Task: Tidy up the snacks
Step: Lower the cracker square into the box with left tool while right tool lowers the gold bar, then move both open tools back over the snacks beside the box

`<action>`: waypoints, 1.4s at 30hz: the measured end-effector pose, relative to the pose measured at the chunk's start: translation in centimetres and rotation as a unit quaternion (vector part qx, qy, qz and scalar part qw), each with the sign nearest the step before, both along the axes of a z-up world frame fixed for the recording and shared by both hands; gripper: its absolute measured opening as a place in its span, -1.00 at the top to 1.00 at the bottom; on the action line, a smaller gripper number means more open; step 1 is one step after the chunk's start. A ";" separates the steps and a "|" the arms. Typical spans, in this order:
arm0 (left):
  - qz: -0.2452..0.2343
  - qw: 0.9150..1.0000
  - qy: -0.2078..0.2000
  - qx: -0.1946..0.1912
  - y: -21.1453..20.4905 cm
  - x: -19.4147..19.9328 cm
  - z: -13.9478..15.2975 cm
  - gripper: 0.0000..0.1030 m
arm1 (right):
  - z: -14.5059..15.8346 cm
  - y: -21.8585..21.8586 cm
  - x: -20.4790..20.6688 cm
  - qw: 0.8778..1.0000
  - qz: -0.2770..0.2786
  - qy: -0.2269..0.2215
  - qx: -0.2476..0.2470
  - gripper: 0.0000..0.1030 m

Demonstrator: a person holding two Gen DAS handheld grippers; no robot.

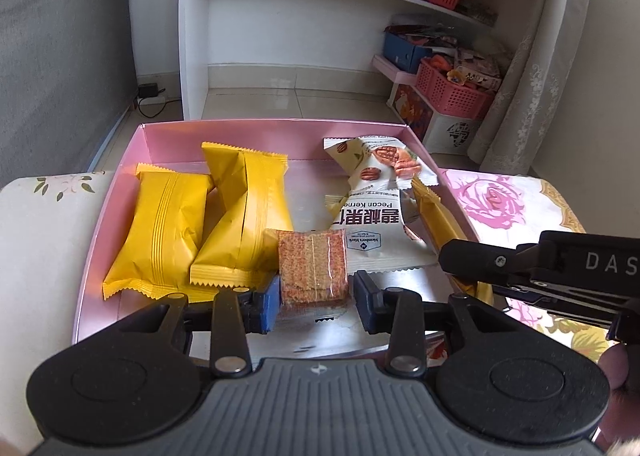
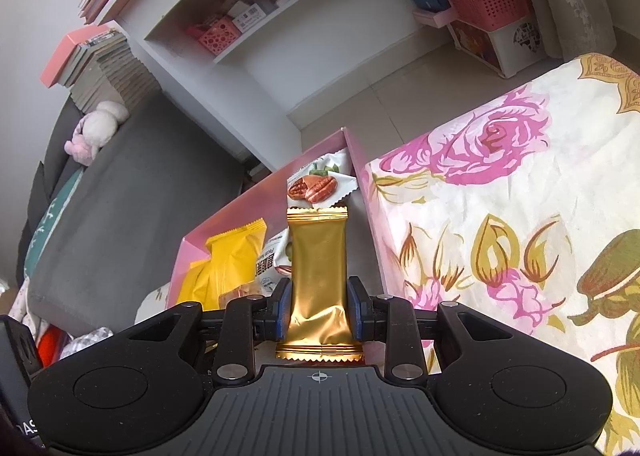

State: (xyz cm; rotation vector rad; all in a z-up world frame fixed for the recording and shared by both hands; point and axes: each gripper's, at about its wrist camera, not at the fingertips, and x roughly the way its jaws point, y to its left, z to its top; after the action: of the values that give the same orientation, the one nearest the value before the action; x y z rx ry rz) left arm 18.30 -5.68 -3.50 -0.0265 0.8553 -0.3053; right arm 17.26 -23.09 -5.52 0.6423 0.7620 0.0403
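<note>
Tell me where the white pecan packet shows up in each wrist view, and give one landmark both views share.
Left wrist view: the pecan packet lies right of centre inside the pink box, beyond the left gripper.
Right wrist view: the same packet sits at centre, just above the top edge of the gold packet clamped in the right gripper.
Shared landmark: the pink basket on the floor.

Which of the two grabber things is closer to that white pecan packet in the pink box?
Left. The left gripper, holding a clear-wrapped reddish snack, sits right at the white pecan packet. The right gripper, clamping a gold packet, is a little further off, beside it.
</note>
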 end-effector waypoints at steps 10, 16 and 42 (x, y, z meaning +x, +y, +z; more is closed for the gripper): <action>-0.001 1.000 -0.002 0.008 0.3 0.0 -0.4 0.31 | -0.1 0.2 0.4 1.000 0.003 -0.011 0.003 0.46; -0.002 1.000 0.002 -0.004 0.2 0.0 0.0 0.16 | 0.1 0.1 0.3 1.000 0.002 -0.013 0.008 0.24; -0.008 1.000 -0.019 -0.019 2.2 -4.8 4.0 -0.56 | 5.1 0.7 -4.3 0.999 0.007 -0.035 -0.040 -0.51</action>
State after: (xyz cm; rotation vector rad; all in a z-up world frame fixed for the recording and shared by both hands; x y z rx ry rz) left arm 13.45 -3.51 0.51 -0.0485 0.8120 -0.3355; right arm 12.99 -22.42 -0.39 0.5570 0.6959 0.0442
